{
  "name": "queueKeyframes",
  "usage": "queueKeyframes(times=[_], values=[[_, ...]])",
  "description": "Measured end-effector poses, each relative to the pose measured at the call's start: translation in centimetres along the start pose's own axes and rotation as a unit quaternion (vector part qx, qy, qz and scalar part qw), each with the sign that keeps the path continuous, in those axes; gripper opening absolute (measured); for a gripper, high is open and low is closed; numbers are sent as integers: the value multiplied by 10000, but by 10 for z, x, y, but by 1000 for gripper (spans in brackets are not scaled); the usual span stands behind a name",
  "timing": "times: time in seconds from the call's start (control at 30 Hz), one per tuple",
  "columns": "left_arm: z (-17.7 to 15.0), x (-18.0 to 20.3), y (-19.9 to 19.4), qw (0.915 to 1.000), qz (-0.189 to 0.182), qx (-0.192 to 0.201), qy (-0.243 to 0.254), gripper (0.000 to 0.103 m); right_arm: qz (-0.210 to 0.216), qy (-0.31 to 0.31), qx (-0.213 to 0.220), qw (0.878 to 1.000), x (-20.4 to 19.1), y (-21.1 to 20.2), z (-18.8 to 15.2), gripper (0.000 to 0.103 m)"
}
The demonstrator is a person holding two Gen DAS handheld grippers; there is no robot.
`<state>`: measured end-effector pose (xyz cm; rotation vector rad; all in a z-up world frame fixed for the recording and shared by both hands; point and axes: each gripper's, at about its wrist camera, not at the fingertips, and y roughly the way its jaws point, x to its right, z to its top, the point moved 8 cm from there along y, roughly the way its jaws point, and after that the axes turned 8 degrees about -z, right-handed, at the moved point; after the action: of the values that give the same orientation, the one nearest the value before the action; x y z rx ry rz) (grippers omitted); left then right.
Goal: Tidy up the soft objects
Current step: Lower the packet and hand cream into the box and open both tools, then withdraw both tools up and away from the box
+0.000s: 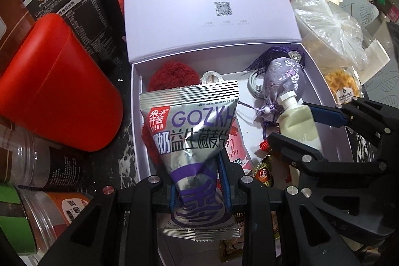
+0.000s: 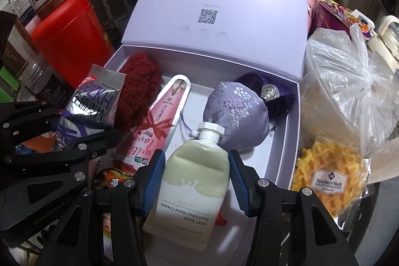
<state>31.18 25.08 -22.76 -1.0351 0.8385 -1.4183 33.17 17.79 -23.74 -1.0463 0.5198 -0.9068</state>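
While both grippers hang over the open lilac box (image 2: 281,141), the packing looks about half done. Inside already lie a red fluffy item (image 2: 139,89), a pink sachet (image 2: 159,126), a lilac brocade pouch (image 2: 237,114) with a dark purple tassel (image 2: 271,89), and some wrapped sweets (image 2: 112,178) at the near edge. The left gripper (image 1: 199,181) is closed tightly on the lower part of a silver snack bag (image 1: 192,131), which stands above the left side of the box. The right gripper (image 2: 195,181) holds a hand cream tube (image 2: 192,181) between its blue pads, cap toward the pouch. Both things, I think, are yet to be put down and let go. Whether the bag or the tube already touches the box floor I cannot tell, because the grippers hide the near part. A white cable (image 1: 251,86) behind the pouch is only partly seen.
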Motion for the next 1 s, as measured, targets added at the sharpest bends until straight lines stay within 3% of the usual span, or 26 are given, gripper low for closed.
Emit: queueKeyframes(times=[0.17,0.4,0.53,0.63,1.0], values=[[3,0,-1,9999,112,-67,-97,26,-36,20,54,10000,5,-12,2,52],[6,2,-15,9992,219,36,-323,27,-86,139,129,9998,16,-32,1,62],[7,2,-23,9989,277,122,-349,49,-79,197,182,9996,21,-44,-1,62],[9,3,-34,9982,379,240,-395,58,-79,201,234,9995,24,-57,-1,62],[12,12,-83,9961,492,589,-439,62,-97,178,615,9979,28,-92,4,64]])
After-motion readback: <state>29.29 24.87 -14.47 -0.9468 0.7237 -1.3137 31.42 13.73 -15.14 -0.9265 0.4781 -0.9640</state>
